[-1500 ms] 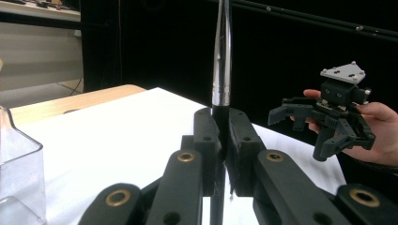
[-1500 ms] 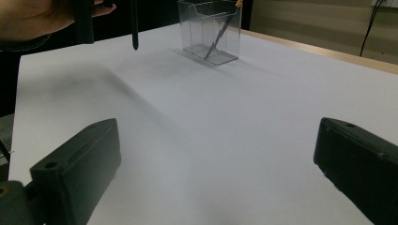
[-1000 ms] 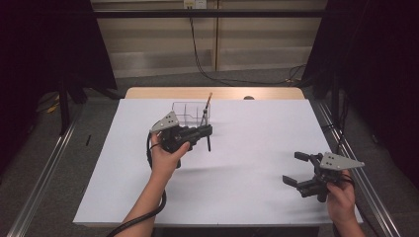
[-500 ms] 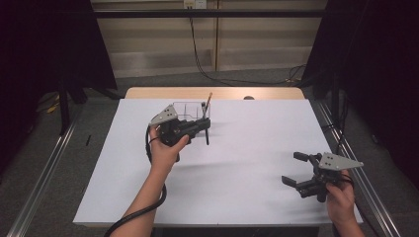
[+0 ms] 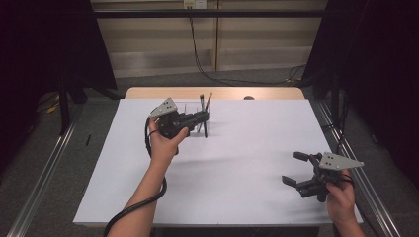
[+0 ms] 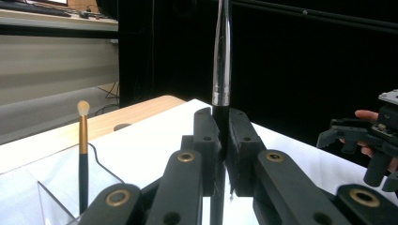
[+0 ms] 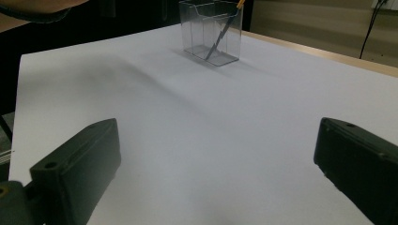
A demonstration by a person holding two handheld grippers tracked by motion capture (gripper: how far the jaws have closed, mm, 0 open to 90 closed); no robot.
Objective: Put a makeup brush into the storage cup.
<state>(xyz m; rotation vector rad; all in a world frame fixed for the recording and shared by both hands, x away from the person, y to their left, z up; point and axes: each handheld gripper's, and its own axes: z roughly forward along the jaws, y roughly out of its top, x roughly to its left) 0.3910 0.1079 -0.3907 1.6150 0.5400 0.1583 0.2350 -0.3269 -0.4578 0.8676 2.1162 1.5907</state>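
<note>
In the left gripper view, my left gripper (image 6: 221,123) is shut on a dark brush (image 6: 221,65) with a silver ferrule, held upright. Seen from above, the left gripper (image 5: 202,117) holds that brush (image 5: 201,106) at the clear container (image 5: 190,117) near the table's far edge. A gold-handled brush (image 6: 83,140) stands inside the container (image 6: 56,187). My right gripper (image 5: 291,168) is open near the front right of the table, with nothing between its jaws. From the right gripper (image 7: 219,136), the container (image 7: 211,33) stands far off, a brush (image 7: 224,29) leaning in it.
White paper (image 5: 237,163) covers the table, with a strip of bare wood (image 5: 267,93) along the far edge. The left gripper's cable (image 5: 133,210) trails off the front edge. Metal rails (image 5: 44,168) run along both sides.
My left gripper has carried the dark brush away from the person, up to the clear container. The right gripper has stayed where it was, open.
</note>
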